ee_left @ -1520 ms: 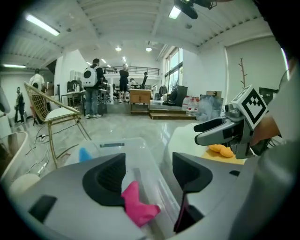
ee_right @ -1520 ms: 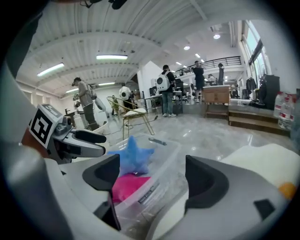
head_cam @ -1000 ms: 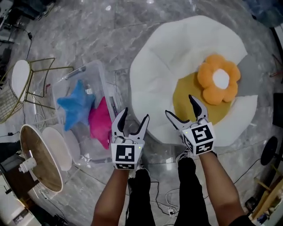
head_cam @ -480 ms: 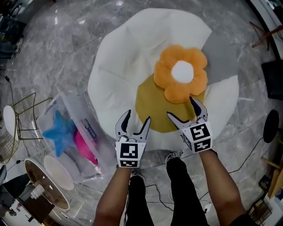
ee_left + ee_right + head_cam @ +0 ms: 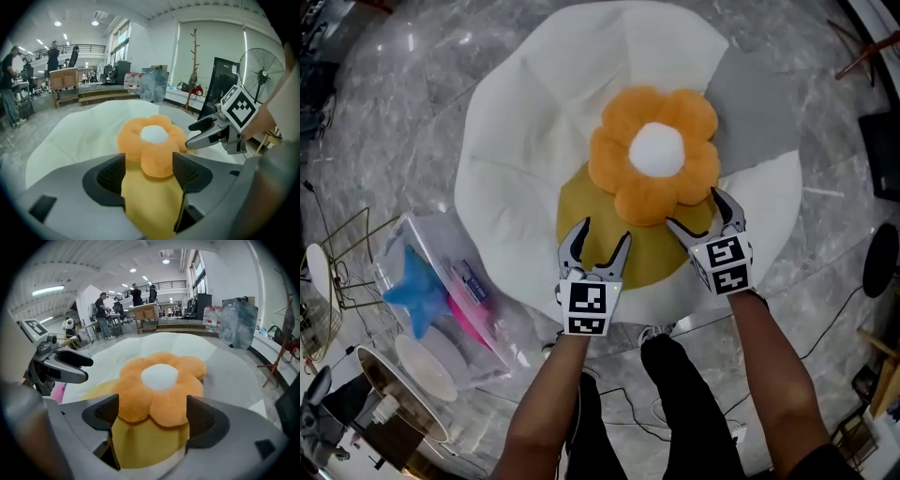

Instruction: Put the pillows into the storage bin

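Left gripper gapes empty at the orange flower pillow's seven o'clock, right gripper likewise at five; both carry black-and-white marker cubes.

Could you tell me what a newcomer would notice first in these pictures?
The orange flower pillow with its white centre lies on a large white cushion with a yellow middle, at the centre of the head view. The left gripper and right gripper are open and empty by its near edge. At the lower left, a clear storage bin holds a blue star pillow and a pink pillow.
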Action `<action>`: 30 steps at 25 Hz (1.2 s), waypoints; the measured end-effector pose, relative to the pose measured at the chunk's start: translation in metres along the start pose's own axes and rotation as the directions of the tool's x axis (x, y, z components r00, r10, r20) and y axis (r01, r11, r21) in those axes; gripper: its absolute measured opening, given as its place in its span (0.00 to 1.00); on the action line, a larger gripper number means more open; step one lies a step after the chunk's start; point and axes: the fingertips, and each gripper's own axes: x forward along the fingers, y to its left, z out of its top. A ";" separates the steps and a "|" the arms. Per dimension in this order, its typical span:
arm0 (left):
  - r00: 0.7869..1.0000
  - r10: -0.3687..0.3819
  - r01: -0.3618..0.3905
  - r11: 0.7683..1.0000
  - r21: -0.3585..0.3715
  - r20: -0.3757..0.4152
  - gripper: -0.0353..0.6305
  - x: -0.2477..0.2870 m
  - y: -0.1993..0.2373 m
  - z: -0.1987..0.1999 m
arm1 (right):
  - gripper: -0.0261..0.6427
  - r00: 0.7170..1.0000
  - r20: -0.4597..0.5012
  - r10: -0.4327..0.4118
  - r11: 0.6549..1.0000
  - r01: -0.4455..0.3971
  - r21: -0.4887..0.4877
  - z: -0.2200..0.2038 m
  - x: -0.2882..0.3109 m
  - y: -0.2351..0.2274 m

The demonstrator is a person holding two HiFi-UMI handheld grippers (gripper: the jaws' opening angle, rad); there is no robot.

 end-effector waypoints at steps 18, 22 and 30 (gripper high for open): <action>0.975 -0.007 0.025 0.996 0.080 -0.221 0.54 0.114 -0.030 -0.043 | 0.76 0.984 -0.172 0.037 0.967 -0.079 -0.243 -0.036 0.073 -0.064; 0.979 0.033 -0.004 0.989 0.145 -0.202 0.37 0.121 -0.032 -0.041 | 0.55 0.975 -0.210 0.066 0.961 -0.119 -0.248 -0.041 0.076 -0.058; 0.983 0.002 0.018 0.994 0.107 -0.184 0.16 0.125 -0.030 -0.036 | 0.15 0.977 -0.199 0.081 0.968 -0.125 -0.217 -0.033 0.077 -0.048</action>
